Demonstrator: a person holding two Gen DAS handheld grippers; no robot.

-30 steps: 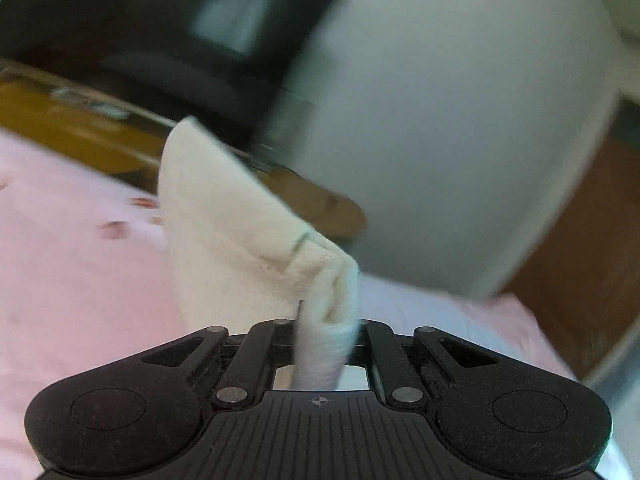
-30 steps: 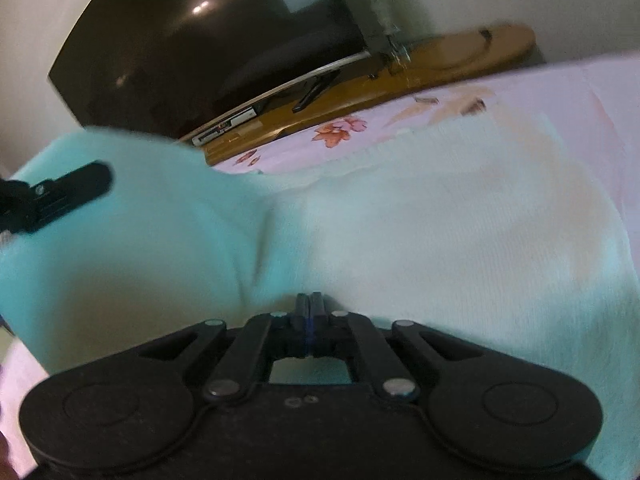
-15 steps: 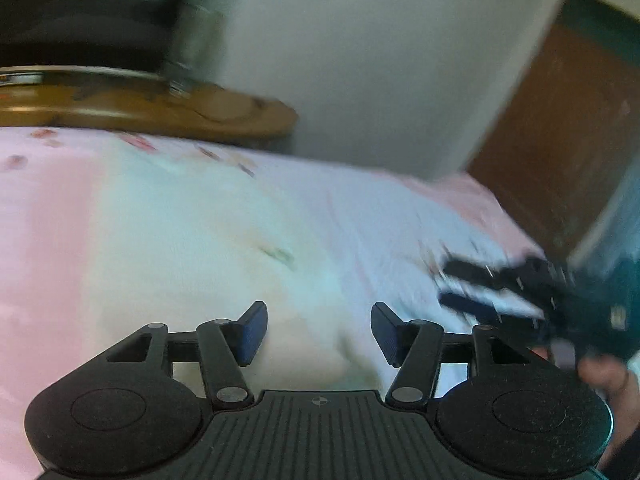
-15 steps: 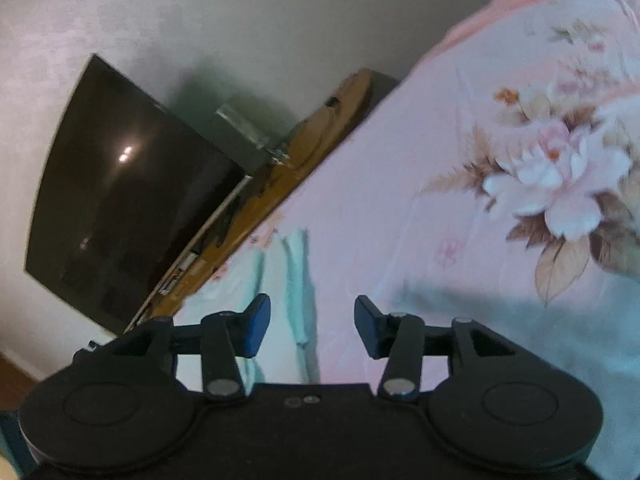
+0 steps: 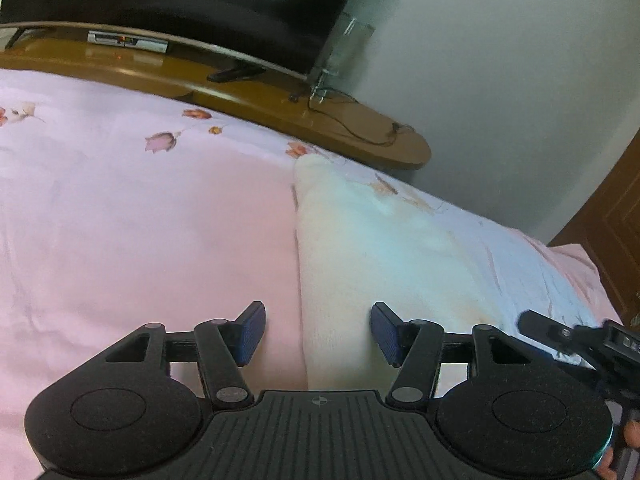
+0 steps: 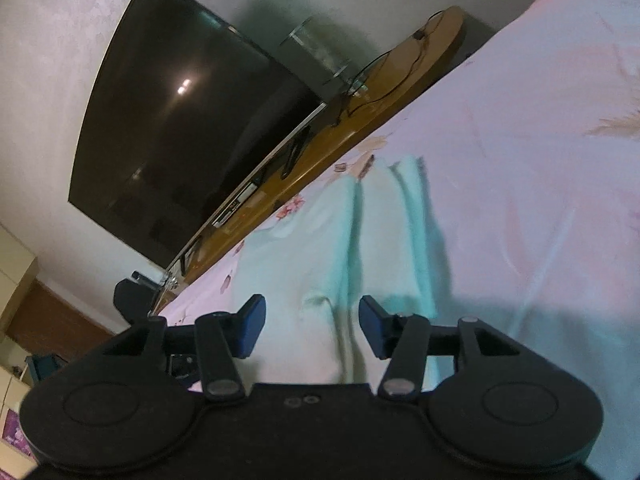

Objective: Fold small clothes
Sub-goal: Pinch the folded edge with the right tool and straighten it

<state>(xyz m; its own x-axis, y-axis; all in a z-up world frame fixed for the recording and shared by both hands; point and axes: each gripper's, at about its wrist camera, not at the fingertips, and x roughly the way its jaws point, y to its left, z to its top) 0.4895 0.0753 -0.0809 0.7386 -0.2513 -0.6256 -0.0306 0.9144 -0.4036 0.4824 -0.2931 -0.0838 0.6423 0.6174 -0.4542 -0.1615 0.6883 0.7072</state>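
The cream cloth (image 5: 360,248) lies flat on the pink flowered bedsheet (image 5: 140,220), its long left edge running straight from near the sheet's far border down toward the camera. The left gripper (image 5: 318,330) hangs above that edge with its jaws apart and nothing pressed between the blue pads (image 5: 252,332); one pad sits over bare sheet, the other over the cloth. Its jaws have just been opening. To the left of the cloth the sheet is wide and bare.

In the right wrist view the cloth (image 6: 340,248) shows soft ridges running away from the camera, and its right edge drops to a shadowed strip of sheet (image 6: 540,200), with broad free room beyond. The right gripper (image 6: 312,326) is also parted, its pads clear of the fabric, having just been opening. In the left wrist view its black tip (image 5: 568,334) lies just beside the cloth's right side.

Beyond the bed stand a wooden shelf (image 5: 248,92) and a dark television (image 6: 180,120) against the wall.
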